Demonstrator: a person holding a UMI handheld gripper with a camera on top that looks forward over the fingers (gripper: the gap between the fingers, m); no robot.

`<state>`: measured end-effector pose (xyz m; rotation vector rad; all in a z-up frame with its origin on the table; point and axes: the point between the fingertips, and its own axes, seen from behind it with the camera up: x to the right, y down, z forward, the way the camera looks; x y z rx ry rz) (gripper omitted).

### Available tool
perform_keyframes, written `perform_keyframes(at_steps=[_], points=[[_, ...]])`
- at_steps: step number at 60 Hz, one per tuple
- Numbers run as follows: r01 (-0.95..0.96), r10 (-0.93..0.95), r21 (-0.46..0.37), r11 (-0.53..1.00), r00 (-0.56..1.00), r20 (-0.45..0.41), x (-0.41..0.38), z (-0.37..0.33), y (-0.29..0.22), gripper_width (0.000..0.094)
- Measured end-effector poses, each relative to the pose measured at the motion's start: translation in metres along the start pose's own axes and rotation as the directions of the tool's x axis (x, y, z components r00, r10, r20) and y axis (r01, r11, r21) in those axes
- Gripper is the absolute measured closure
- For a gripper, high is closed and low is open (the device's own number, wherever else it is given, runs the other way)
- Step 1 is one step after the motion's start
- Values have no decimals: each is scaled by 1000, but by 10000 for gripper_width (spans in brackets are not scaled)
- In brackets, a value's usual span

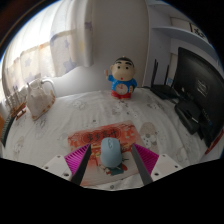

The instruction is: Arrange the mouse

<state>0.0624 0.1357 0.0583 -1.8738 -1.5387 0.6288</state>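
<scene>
A pale blue mouse (110, 154) lies on an orange-pink printed mouse mat (95, 135) on the table. My gripper (111, 160) is low over the mat with a finger on each side of the mouse. The mouse stands between the magenta pads, the left pad (80, 160) and the right pad (144, 157), with a small gap on both sides. The gripper is open and the mouse rests on the mat.
The table has a white patterned cloth (60, 125). A cartoon figure in blue (123, 78) stands beyond the mat near the wall. A dark monitor (196, 92) and dark items (165, 92) are at the right. A pale bag (40, 98) sits at the left.
</scene>
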Motion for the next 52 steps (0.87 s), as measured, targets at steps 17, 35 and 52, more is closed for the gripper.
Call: perform_keyframes(at_steps=[17, 35, 52], points=[[-11, 12, -42, 999, 999, 31, -32, -149, 8, 91], [51, -51, -30, 998, 999, -14, -36, -201, 22, 90], [68, -68, -14, 998, 998, -19, -44, -212, 24, 83]])
